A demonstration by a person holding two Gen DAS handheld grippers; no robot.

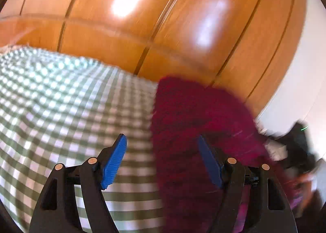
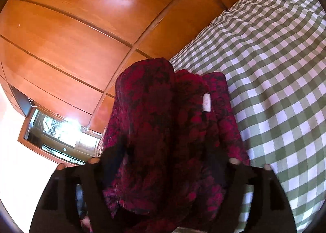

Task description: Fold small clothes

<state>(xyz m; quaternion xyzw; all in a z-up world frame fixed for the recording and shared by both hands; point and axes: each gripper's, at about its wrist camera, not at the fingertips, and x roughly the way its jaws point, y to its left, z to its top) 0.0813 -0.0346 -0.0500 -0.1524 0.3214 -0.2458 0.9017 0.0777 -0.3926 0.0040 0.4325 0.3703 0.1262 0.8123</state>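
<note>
1. In the left wrist view the left gripper has its jaws spread wide with nothing between the blue pads. The left pad hangs over the green-and-white checked cloth; the right pad is in front of the dark red garment.
2. That view is smeared by motion. The garment shows only as a plain crimson mass lying on the right part of the checked cloth, its far edge near the cloth's border.
3. The right wrist view is sharp. There the garment shows a red-and-black floral pattern, lengthwise folds and a small white label.
4. The right gripper is mostly in shadow, its fingers covered by the fabric that fills the space between them. Whether the pads press on it cannot be told.
5. Both views show orange-brown wooden panels beyond the cloth. Only the right view shows a glass-fronted opening at the near left.
</note>
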